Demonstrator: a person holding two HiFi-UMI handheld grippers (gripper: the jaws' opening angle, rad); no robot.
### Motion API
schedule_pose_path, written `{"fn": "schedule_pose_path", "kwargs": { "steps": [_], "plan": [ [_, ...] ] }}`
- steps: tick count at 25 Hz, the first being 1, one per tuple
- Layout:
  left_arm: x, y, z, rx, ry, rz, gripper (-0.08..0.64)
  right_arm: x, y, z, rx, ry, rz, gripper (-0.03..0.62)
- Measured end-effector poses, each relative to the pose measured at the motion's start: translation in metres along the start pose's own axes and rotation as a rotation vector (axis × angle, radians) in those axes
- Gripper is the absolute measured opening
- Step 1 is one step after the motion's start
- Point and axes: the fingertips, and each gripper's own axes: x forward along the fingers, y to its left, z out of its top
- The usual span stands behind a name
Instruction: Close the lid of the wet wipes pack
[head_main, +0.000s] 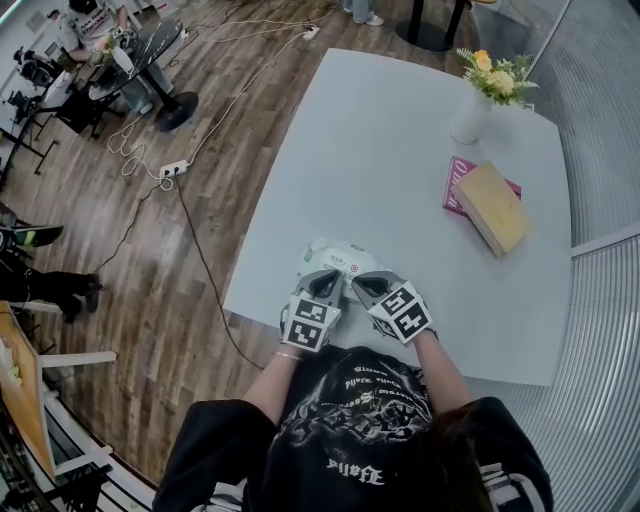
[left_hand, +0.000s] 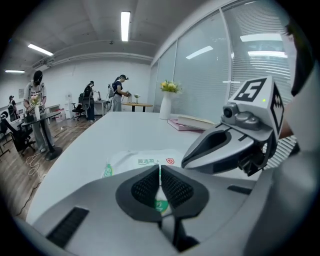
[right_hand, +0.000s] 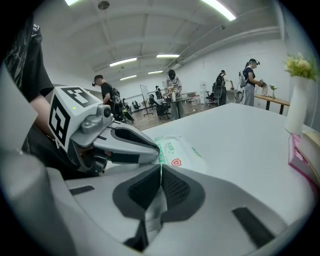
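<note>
Our left tongs (head_main: 327, 279) and right tongs (head_main: 366, 286) are both squeezed shut over the table's (head_main: 400, 150) near edge, where the wipes pack (head_main: 336, 257) lies. If we push crooked, the pack could slide off the table.

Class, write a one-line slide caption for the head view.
Left gripper and right gripper meet at a wet wipes pack on a white table; books and flower vase beyond.

Materials and finishes, as recorded

The wet wipes pack (head_main: 338, 262) was soft printed plastic film with a slight gloss. The table (head_main: 380, 150) top was smooth and matt. The floor (head_main: 140, 270) was wood-grain plank. The left gripper (left_hand: 160, 167) and right gripper (right_hand: 161, 167) had matt grey plastic shells, and their pads (left_hand: 147, 187) were black and finely textured. The vase (head_main: 470, 120) looked smooth and white.
</note>
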Motion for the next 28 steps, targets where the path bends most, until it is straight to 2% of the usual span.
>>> {"fn": "schedule_pose_path", "kwargs": {
  "steps": [5,7,12,15,18,24,28],
  "plan": [
    [0.003,0.004,0.001,-0.056,-0.013,0.005,0.012,-0.018,-0.009,-0.010,0.139,-0.073,-0.053,0.000],
    [0.003,0.004,0.000,-0.082,-0.005,0.004,0.011,-0.026,-0.011,-0.015,0.170,-0.081,-0.075,0.000],
    [0.003,0.004,-0.001,-0.081,-0.023,0.018,0.011,-0.041,-0.012,-0.020,0.217,-0.117,-0.113,0.000],
    [0.002,0.004,-0.002,-0.160,-0.048,-0.005,0.012,-0.051,-0.014,-0.020,0.208,-0.143,-0.156,0.000],
    [-0.008,0.002,0.003,-0.253,-0.120,-0.050,0.012,-0.070,-0.024,-0.015,0.196,-0.201,-0.233,0.000],
    [-0.040,-0.005,0.028,-0.191,-0.270,-0.017,0.012,-0.126,-0.039,-0.007,0.197,-0.381,-0.320,0.000],
    [-0.065,-0.021,0.052,-0.150,-0.364,-0.022,0.012,-0.165,-0.050,-0.003,0.113,-0.427,-0.484,-0.001]
  ]
}}
